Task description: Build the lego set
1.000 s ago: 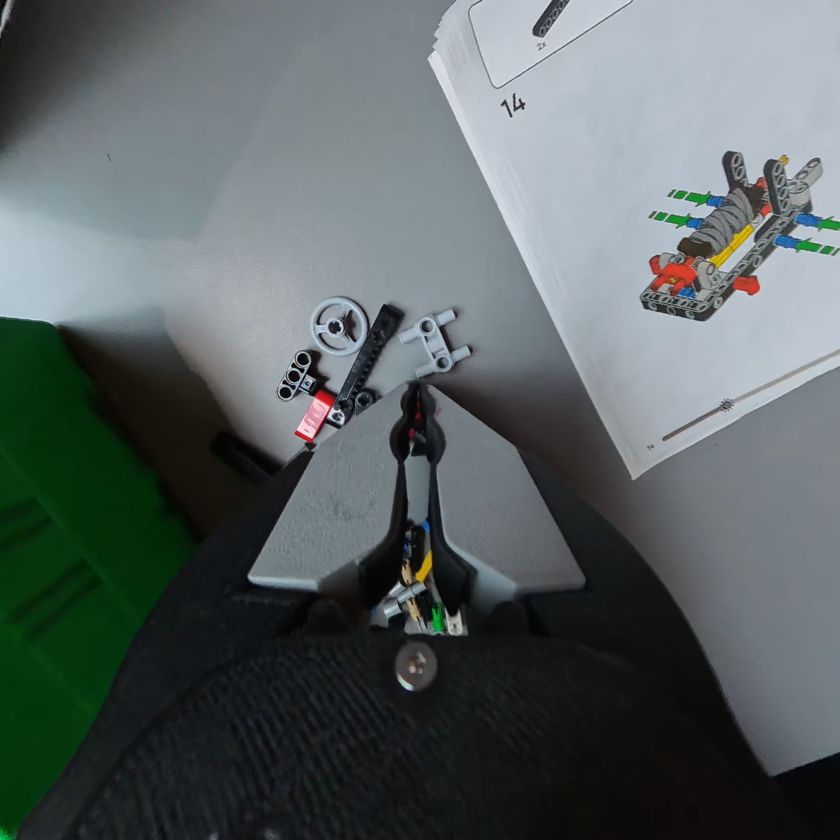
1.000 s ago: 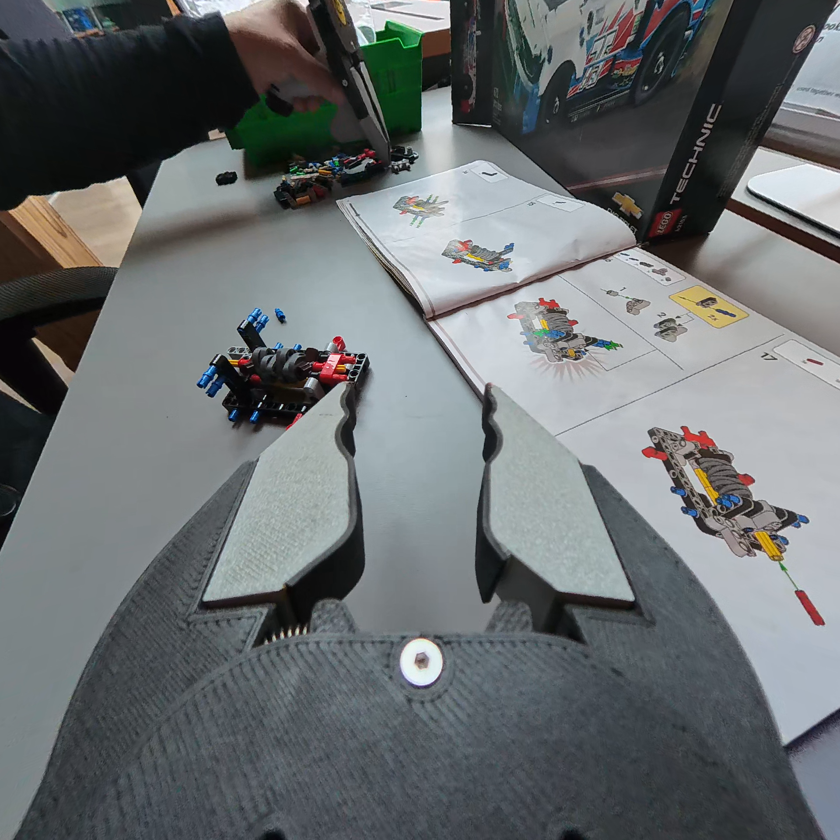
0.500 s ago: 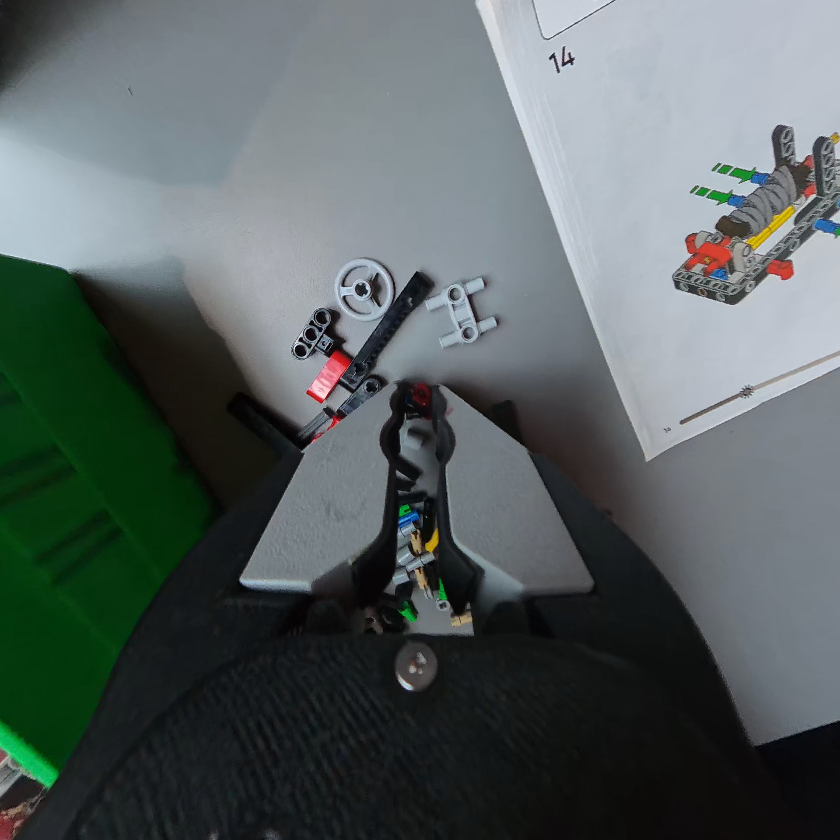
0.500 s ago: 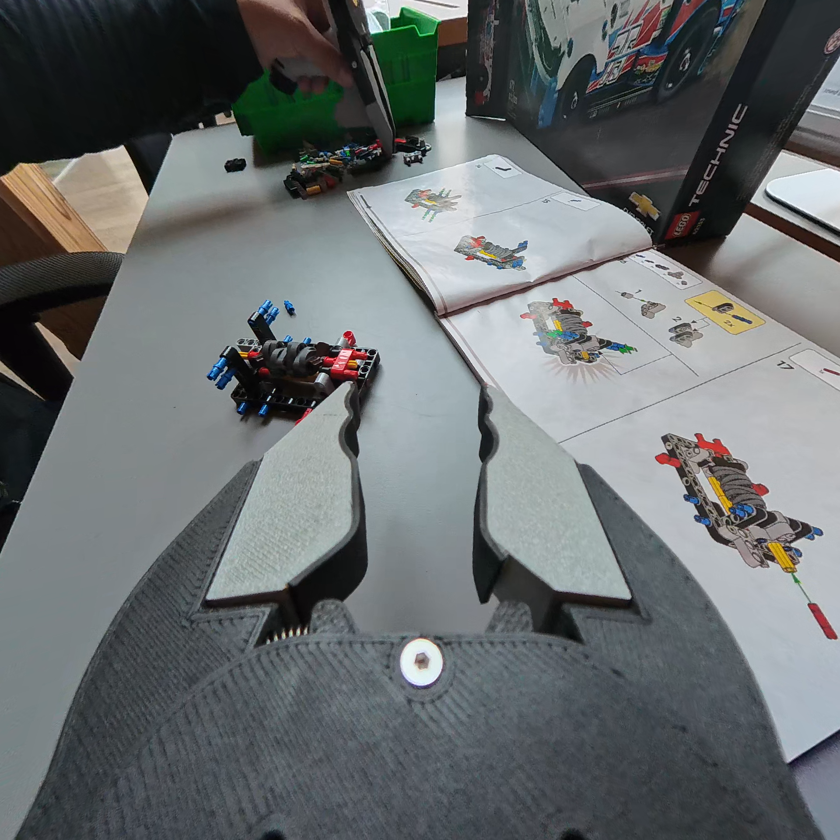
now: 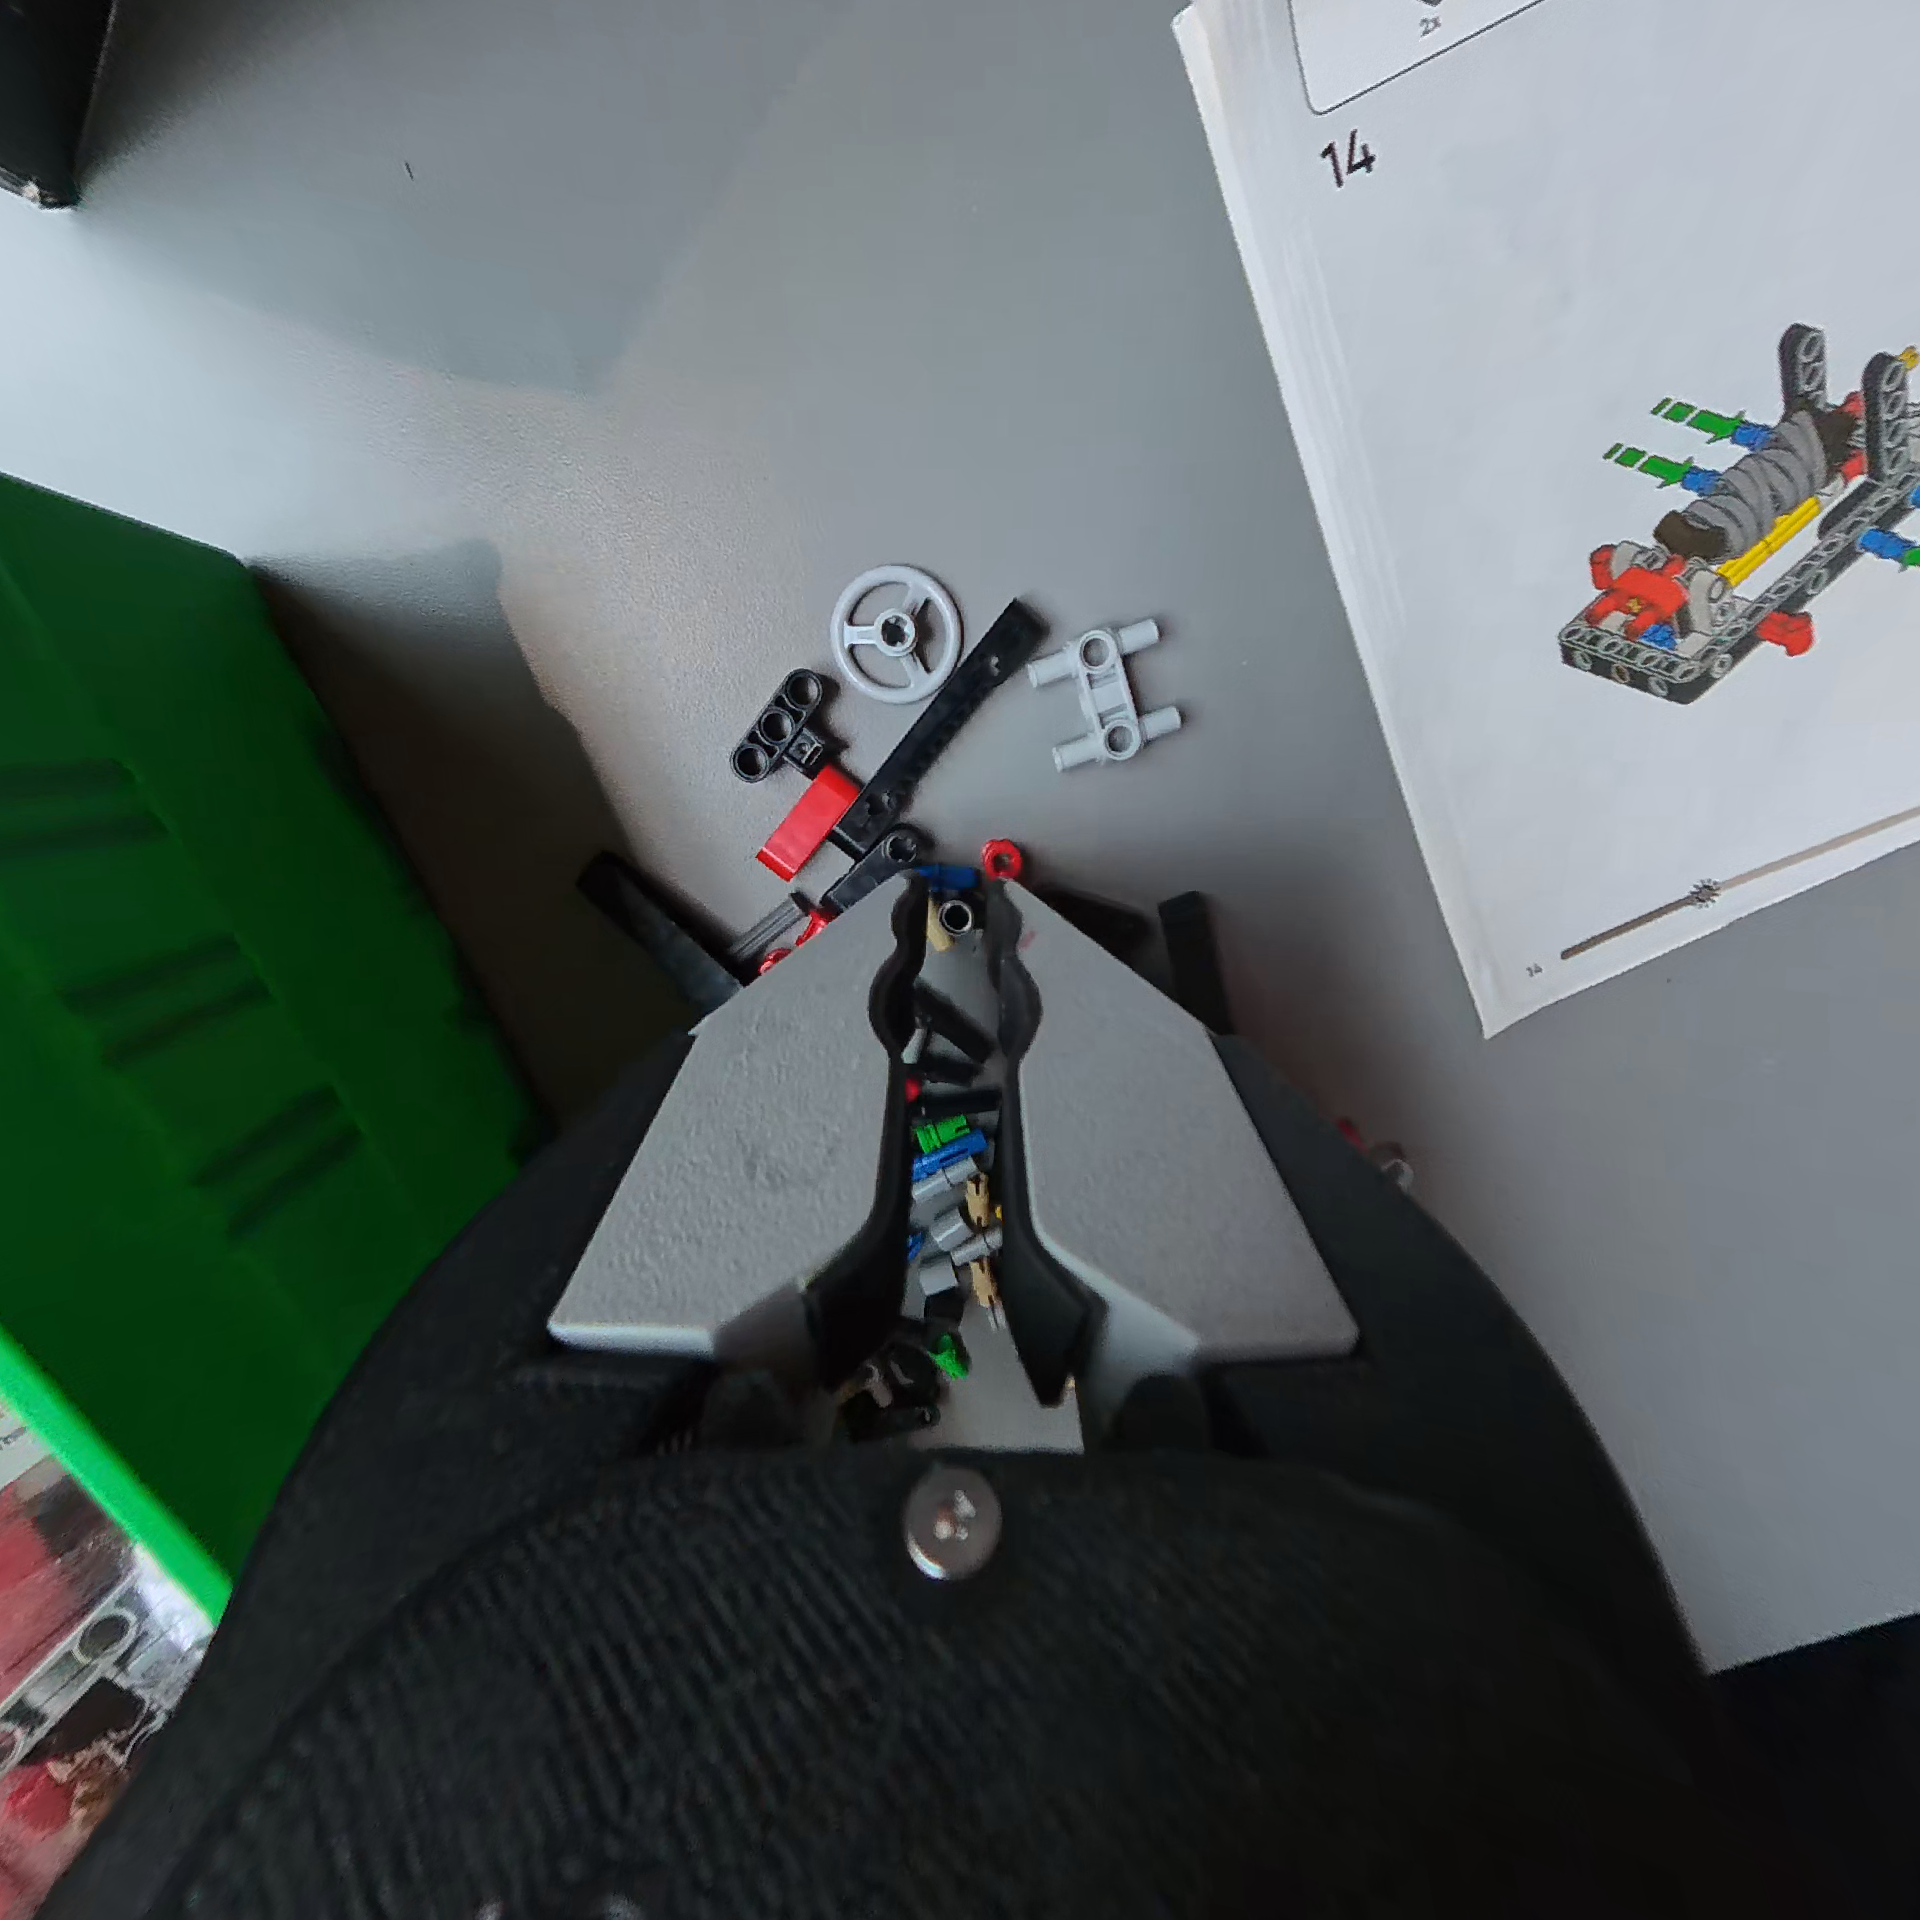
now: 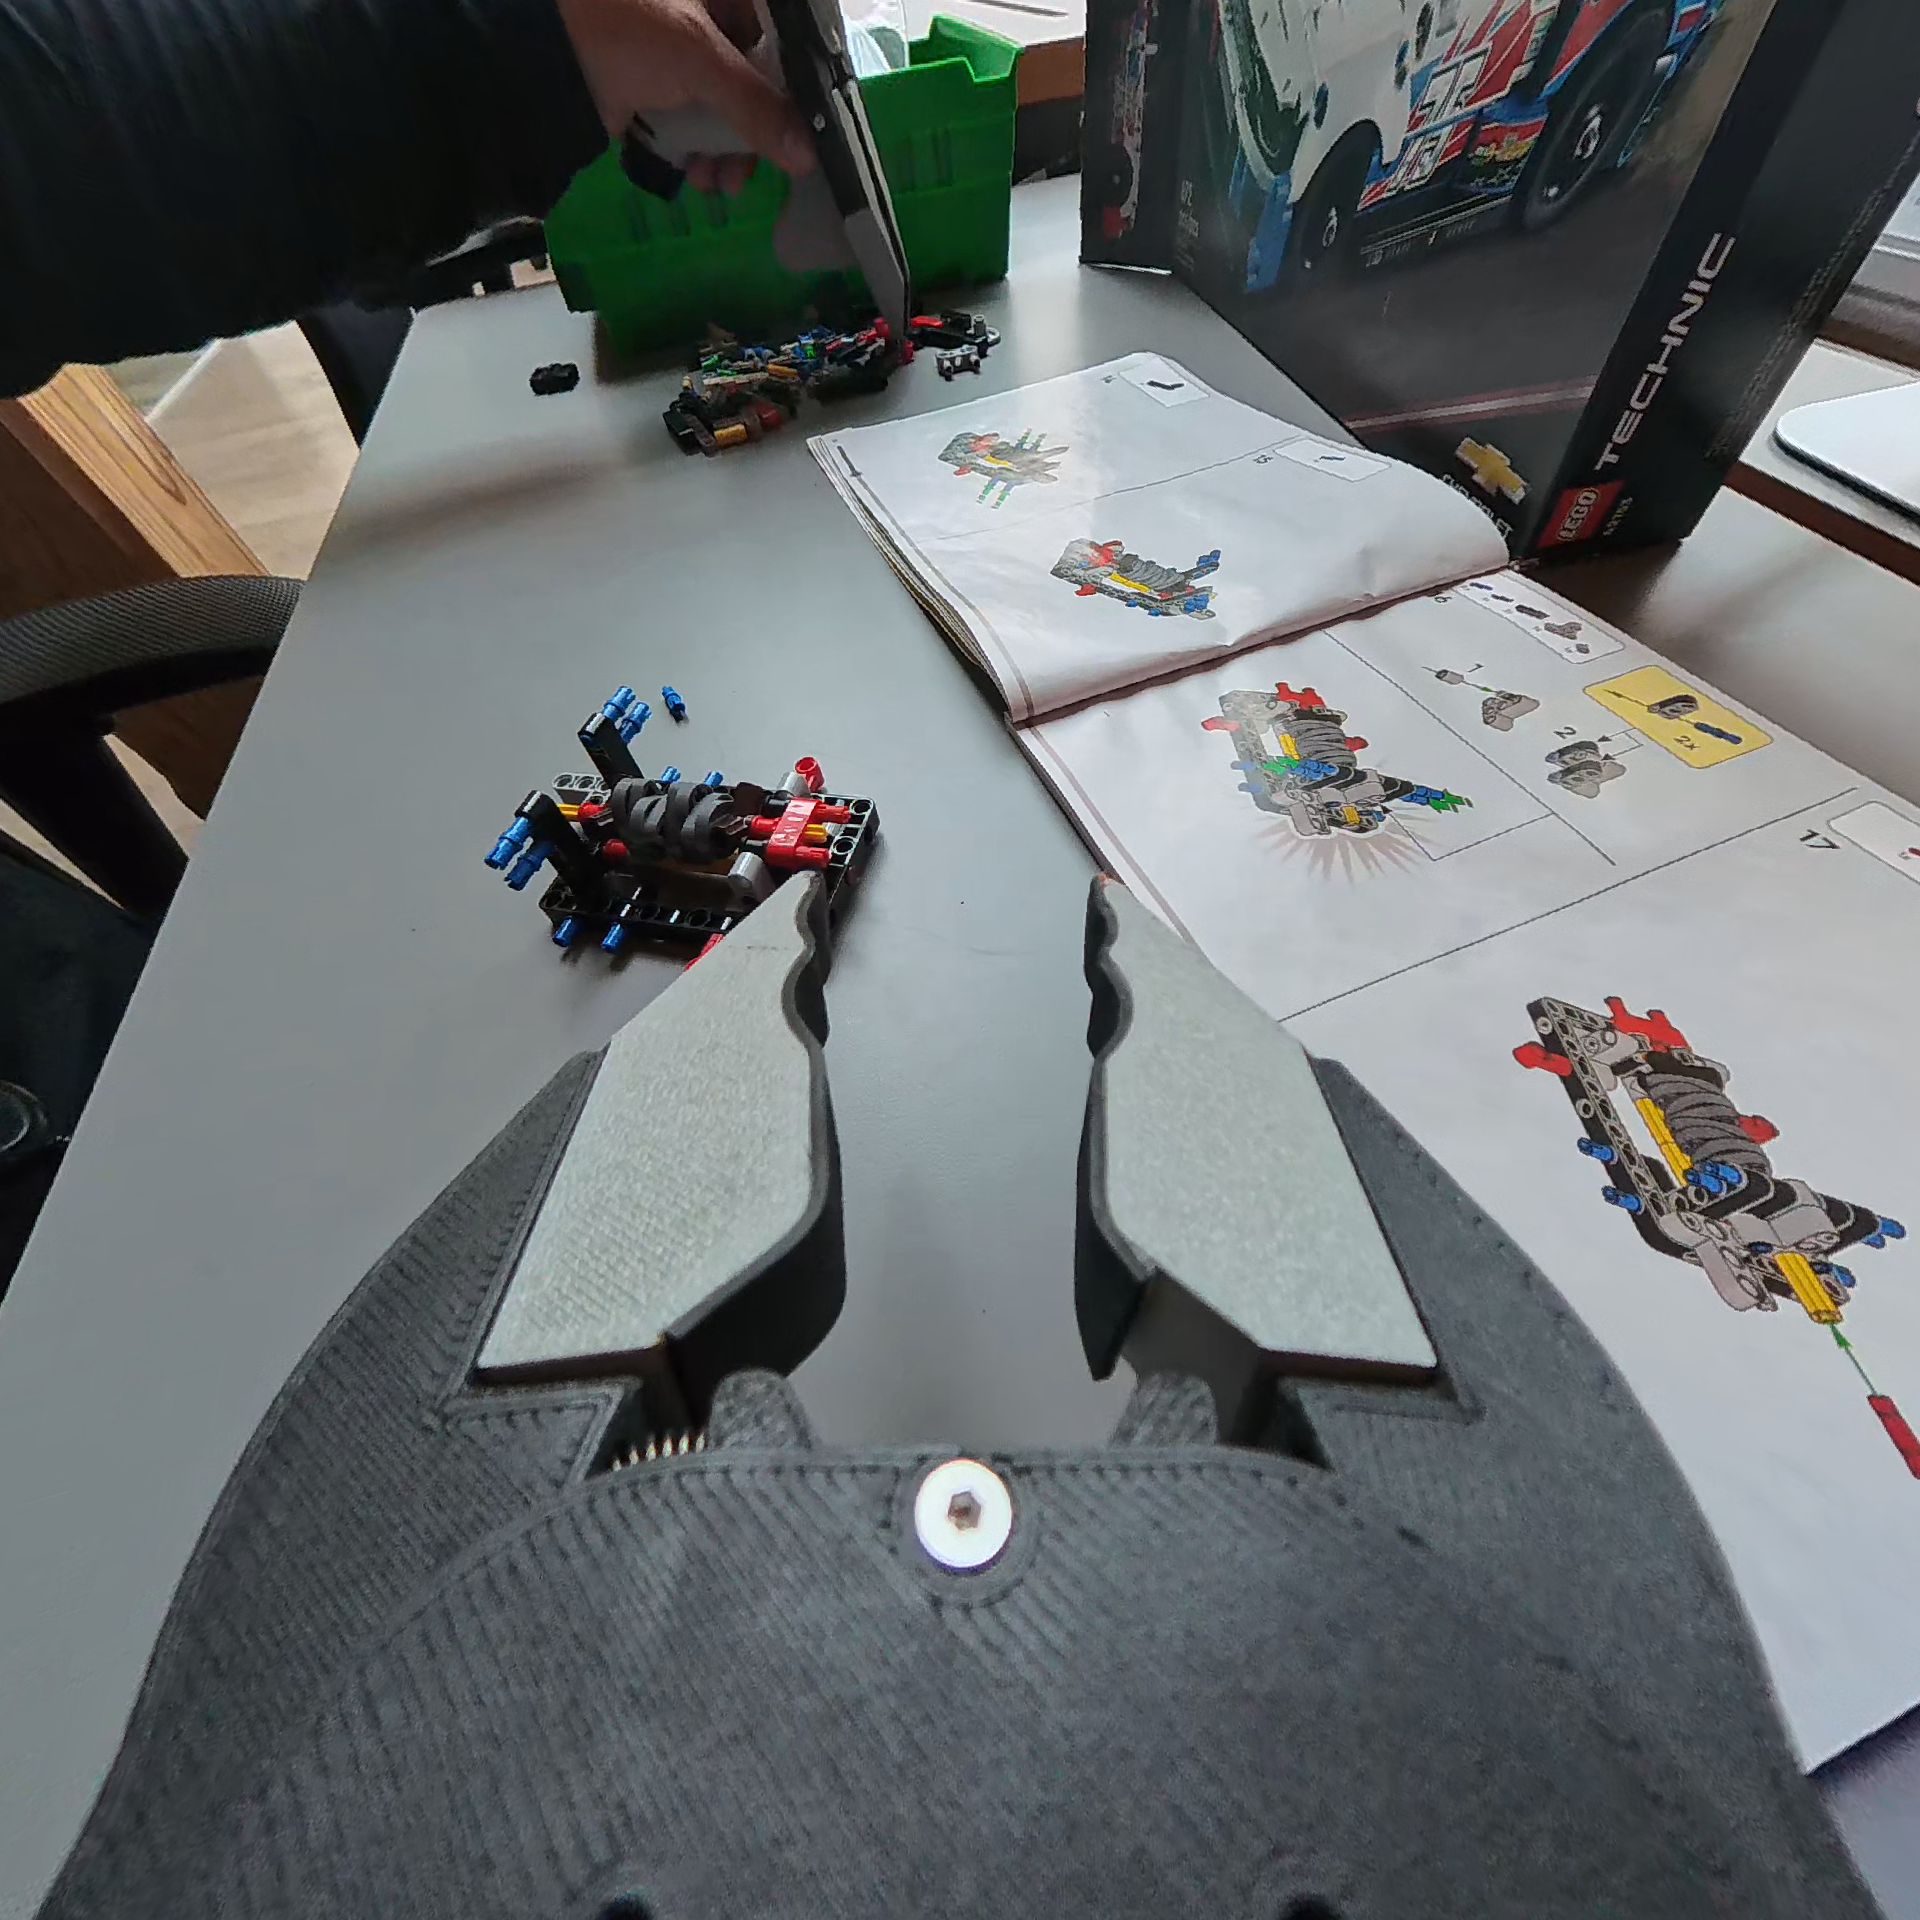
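Indoors, grey table [image 6: 436, 582], wooden floor [image 6: 239, 457], office chair [image 6: 114, 644]

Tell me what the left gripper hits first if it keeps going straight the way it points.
The left gripper points steeply down into the loose parts pile. It would probably meet the small tan-and-black piece between its fingertips, then the grey table; depth is unclear.

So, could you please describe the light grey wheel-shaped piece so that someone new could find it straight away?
Start at the green bin on the grey table and look towards the booklet: loose parts lie between them, just past the left gripper. The wheel lies flat at the far edge, between a short black beam and a long black beam. It is the only round, spoked ring there.
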